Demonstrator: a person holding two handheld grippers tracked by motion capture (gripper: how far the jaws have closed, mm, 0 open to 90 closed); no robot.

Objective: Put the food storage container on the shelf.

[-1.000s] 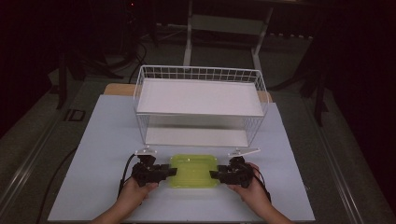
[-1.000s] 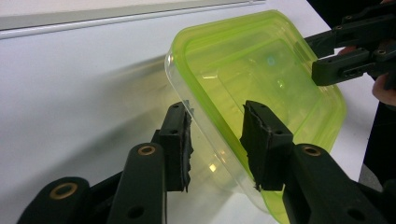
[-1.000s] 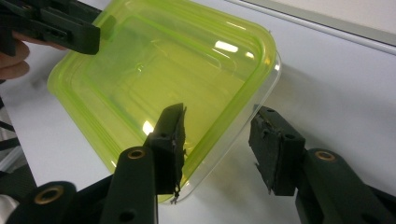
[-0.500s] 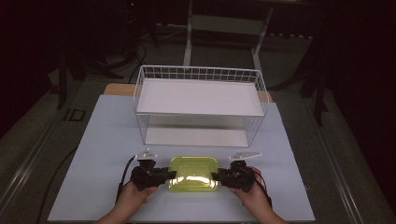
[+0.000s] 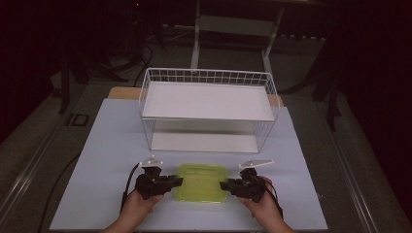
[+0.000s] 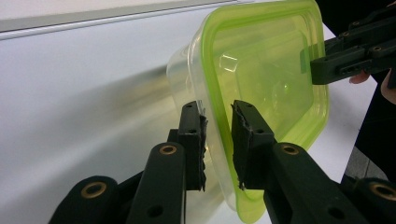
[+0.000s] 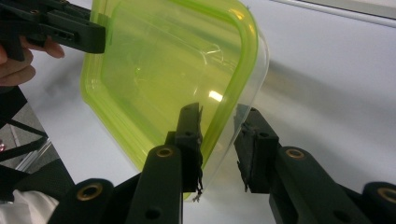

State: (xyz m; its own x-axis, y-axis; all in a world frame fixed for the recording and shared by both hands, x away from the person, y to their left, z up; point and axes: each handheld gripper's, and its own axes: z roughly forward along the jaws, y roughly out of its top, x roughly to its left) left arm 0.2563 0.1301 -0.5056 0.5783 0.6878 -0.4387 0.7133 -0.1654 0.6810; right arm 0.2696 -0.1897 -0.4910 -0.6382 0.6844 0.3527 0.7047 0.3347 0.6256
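A clear plastic container [image 5: 201, 183] with a translucent green lid lies on the white table near its front edge. My left gripper [image 5: 177, 181] is at its left end. In the left gripper view the jaws have just been closing, and the left gripper [image 6: 218, 140] now pinches the rim of the container [image 6: 261, 70] between its pads. My right gripper [image 5: 224, 185] is at the right end. Its jaws have also been closing; the right gripper [image 7: 219, 144] straddles the rim of the container [image 7: 163, 60], one pad at the lid, the other a sliver off the clear wall.
A white wire rack [image 5: 206, 104] with a flat upper shelf stands behind the container at mid-table. The white tabletop [image 5: 111, 145] stretches out to both sides of it. Dark floor and stand legs lie beyond the far edge.
Both pairs of jaws have narrowed around the container's short ends. The hands and the container have hardly shifted.
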